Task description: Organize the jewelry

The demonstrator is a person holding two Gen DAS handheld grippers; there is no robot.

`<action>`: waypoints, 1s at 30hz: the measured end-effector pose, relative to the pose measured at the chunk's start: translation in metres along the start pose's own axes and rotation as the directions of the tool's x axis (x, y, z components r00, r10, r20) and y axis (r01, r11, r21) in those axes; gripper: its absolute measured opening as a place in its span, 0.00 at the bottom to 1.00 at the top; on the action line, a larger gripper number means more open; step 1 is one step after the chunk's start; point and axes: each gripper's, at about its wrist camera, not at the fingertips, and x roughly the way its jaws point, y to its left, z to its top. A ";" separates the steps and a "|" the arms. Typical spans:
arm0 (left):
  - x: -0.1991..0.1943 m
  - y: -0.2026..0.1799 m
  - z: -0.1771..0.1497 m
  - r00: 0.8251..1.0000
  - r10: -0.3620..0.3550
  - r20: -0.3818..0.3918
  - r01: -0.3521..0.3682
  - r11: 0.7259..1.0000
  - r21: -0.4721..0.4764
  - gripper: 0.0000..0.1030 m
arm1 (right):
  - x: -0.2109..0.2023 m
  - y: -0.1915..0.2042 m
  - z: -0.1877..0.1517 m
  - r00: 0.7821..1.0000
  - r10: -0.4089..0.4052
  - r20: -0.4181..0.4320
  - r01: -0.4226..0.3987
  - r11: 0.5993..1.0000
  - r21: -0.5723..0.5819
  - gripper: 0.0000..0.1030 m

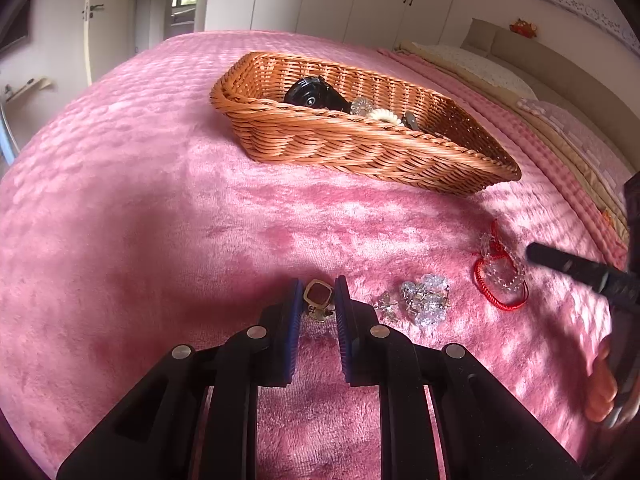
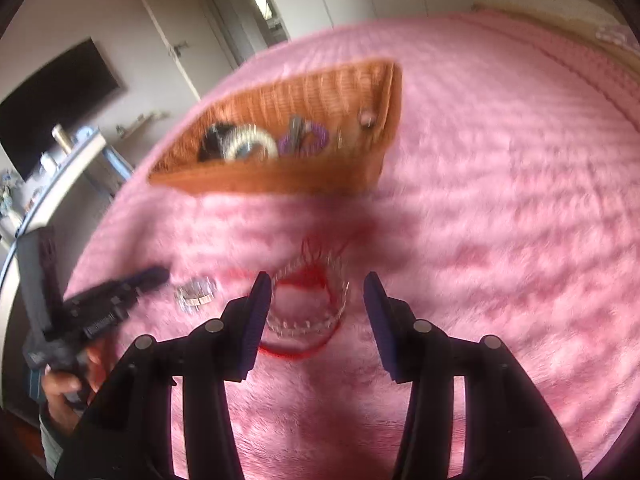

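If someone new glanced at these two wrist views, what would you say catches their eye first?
Probably the woven basket, sitting on the pink plush blanket with jewelry already inside it. Next, the left gripper, its jaws close on either side of a gold-framed dark red piece in the near foreground. Then the red cord tangled with a clear bead bracelet, lying between the wide-open jaws of the right gripper, though that view is blurred.
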 end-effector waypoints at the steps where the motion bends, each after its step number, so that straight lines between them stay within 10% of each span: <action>1: 0.000 0.000 0.000 1.000 -0.001 0.001 0.001 1.000 -0.001 0.14 | 0.002 0.001 -0.001 1.000 -0.028 -0.002 0.028 1.000 -0.007 0.43; 8: -0.001 0.000 -0.001 1.000 -0.001 0.001 0.001 1.000 0.001 0.14 | 0.010 -0.006 -0.004 0.990 -0.143 -0.010 0.142 0.989 -0.037 0.33; 12: -0.001 0.000 -0.001 1.000 -0.001 0.001 0.001 1.000 0.002 0.14 | 0.011 0.007 -0.007 0.989 -0.145 0.000 0.144 0.983 -0.110 0.07; 21: -0.001 -0.001 -0.001 1.000 -0.005 0.003 0.005 1.000 0.000 0.14 | -0.020 -0.015 0.000 0.985 -0.138 0.106 0.140 0.990 -0.019 0.06; 30: -0.001 -0.001 -0.001 1.000 -0.007 0.001 0.007 1.000 -0.001 0.14 | -0.011 -0.035 -0.007 0.978 -0.208 0.032 0.209 0.978 -0.018 0.07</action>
